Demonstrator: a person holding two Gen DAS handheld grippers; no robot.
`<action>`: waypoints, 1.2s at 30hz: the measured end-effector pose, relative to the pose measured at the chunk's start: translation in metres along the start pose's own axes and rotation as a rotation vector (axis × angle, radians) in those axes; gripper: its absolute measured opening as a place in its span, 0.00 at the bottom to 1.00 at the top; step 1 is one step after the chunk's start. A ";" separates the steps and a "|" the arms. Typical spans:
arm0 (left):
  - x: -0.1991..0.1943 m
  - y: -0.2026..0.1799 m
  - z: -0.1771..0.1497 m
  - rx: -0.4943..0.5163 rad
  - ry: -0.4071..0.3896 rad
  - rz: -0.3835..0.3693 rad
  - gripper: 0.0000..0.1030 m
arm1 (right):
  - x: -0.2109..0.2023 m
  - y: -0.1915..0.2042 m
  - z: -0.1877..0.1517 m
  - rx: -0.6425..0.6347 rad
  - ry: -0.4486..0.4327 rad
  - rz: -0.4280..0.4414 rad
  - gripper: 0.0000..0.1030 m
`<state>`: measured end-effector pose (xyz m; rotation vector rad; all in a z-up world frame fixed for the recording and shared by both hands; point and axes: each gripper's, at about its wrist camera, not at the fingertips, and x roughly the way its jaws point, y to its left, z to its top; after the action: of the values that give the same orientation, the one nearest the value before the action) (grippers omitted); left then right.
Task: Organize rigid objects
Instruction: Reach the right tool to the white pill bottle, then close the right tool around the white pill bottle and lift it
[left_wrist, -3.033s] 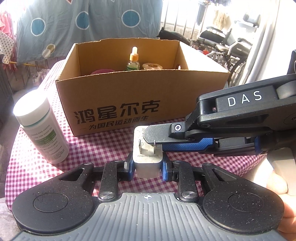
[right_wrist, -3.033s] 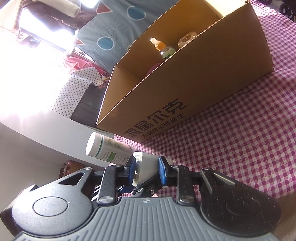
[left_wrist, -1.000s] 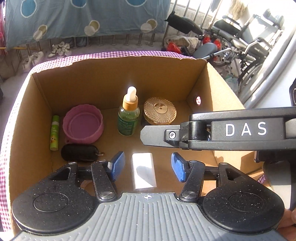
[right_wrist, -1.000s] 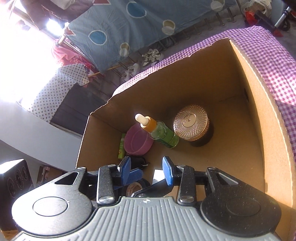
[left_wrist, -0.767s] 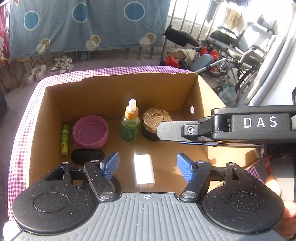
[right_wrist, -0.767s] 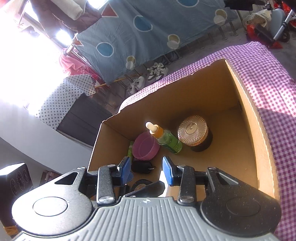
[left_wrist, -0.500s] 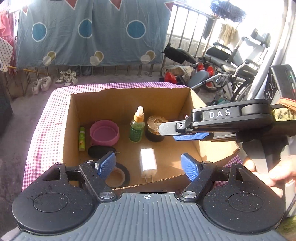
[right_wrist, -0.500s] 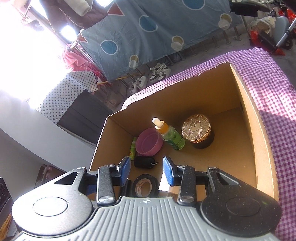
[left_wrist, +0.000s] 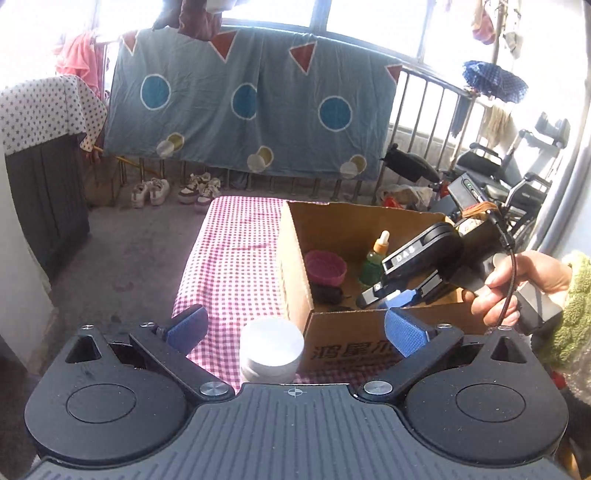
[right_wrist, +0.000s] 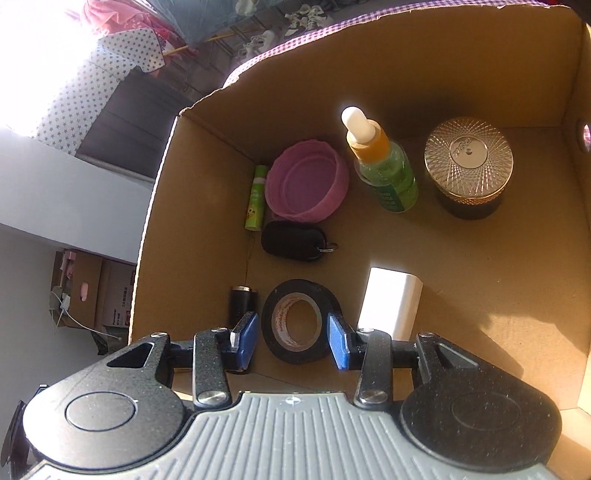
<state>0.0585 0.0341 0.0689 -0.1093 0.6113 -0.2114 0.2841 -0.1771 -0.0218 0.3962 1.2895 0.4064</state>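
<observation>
A white-capped bottle stands on the checked tablecloth, left of the cardboard box. My left gripper is wide open above it, the cap between the fingers without touching. My right gripper is open and empty inside the box, its fingers on either side of a black tape roll; it also shows in the left wrist view. The white charger lies on the box floor beside the tape.
The box also holds a pink bowl, a green dropper bottle, a gold-lidded jar, a green tube, a black key fob and a small black cylinder. Railing, wheelchairs and shoes are beyond the table.
My left gripper pulled back from the box, moved left over the white bottle and opened wider. My right gripper dropped deeper into the box, over the tape. The charger stays on the box floor.
</observation>
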 end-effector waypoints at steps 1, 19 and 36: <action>0.000 0.007 -0.003 -0.014 0.002 0.005 0.99 | -0.003 -0.007 0.000 0.011 0.003 -0.010 0.42; 0.000 0.038 -0.036 -0.037 -0.002 -0.045 0.99 | -0.103 0.004 -0.059 -0.024 -0.316 0.069 0.44; 0.041 0.018 -0.054 0.105 0.016 0.037 0.89 | -0.033 0.107 -0.133 -0.178 -0.343 0.188 0.50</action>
<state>0.0634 0.0400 -0.0010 0.0050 0.6162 -0.2086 0.1403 -0.0934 0.0282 0.4175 0.8783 0.5800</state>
